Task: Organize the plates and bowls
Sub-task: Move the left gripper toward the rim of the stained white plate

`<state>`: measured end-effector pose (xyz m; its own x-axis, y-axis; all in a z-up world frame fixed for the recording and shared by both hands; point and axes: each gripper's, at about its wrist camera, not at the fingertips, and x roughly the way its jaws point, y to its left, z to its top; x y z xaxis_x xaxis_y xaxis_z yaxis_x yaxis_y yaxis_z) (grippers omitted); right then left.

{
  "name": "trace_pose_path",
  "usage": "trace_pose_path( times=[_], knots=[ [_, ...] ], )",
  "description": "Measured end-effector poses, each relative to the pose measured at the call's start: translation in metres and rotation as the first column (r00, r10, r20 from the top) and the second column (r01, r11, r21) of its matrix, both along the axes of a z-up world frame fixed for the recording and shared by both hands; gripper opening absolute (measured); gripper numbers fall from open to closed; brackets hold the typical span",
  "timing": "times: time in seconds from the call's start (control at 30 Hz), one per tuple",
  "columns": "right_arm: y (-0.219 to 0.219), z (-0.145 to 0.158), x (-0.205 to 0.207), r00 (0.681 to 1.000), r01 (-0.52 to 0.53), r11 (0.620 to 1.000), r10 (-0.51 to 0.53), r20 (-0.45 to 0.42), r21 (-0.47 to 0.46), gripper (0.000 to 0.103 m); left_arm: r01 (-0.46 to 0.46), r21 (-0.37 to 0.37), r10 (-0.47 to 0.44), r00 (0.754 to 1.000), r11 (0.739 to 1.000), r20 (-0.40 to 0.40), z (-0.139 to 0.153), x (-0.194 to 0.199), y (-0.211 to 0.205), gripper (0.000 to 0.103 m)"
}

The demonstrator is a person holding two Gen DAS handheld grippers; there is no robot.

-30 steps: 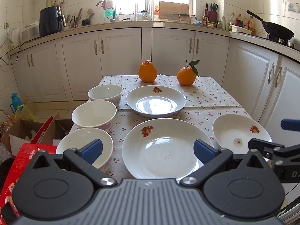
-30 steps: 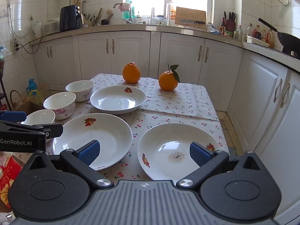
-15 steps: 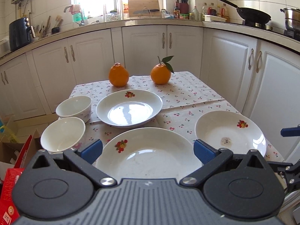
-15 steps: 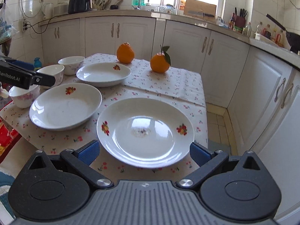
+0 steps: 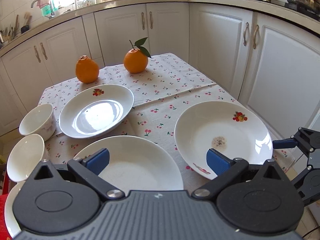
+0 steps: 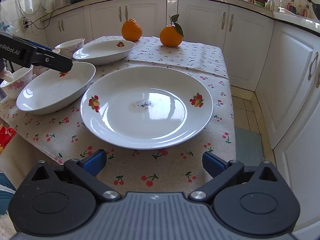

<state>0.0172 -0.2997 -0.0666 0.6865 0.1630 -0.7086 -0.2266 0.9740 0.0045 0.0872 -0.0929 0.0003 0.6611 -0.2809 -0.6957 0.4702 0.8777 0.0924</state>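
Right gripper (image 6: 153, 163): jaws spread wide, nothing between them. It sits low at the near table edge, blue pads over the cherry-print tablecloth (image 6: 172, 172), just short of the speckled plate (image 6: 147, 108). That plate lies flat in front of it, with two fruit decals on the rim and a dark speckled patch in the centre.

Left gripper (image 5: 158, 161): also wide open, holding nothing. Its left pad is over the near-left plate (image 5: 136, 166); its right pad overlaps the near rim of the speckled plate (image 5: 223, 138) in that view — can't tell whether it touches. From the right wrist view the left gripper's finger (image 6: 50, 60) reaches in over the far rim of the near-left plate (image 6: 54, 91).

Further out:
- third plate (image 5: 96, 111) behind the near-left one, just beside it
- three bowls down the left table edge — far bowl (image 5: 38, 121), middle bowl (image 5: 25, 160), and a third bowl (image 6: 17, 83) nearest the left gripper
- two oranges at the far end, apart from each other: plain orange (image 5: 87, 72) on the left, leafed orange (image 5: 136, 60) on the right

White cabinets (image 5: 168, 28) behind the table.
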Motion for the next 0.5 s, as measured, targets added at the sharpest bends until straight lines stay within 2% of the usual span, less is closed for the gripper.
trace_pose_path(
  times=[0.07,0.33,0.5],
  knots=[
    [-0.002,-0.003,0.004,1.000,-0.013,1.000,0.013,-0.001,0.005,0.103,0.013,0.027,-0.013,1.000,1.000,0.004,-0.001,0.005,-0.008,0.102],
    [-0.011,-0.008,0.007,0.993,-0.110,0.994,0.109,0.052,0.016,0.103,0.116,0.045,-0.113,0.992,0.992,-0.049,-0.006,0.030,-0.039,0.102],
    [-0.018,-0.011,0.008,0.983,-0.165,0.986,0.162,0.083,0.025,0.103,0.183,0.016,-0.181,0.979,0.983,-0.094,-0.009,0.047,-0.055,0.102]
  ],
)
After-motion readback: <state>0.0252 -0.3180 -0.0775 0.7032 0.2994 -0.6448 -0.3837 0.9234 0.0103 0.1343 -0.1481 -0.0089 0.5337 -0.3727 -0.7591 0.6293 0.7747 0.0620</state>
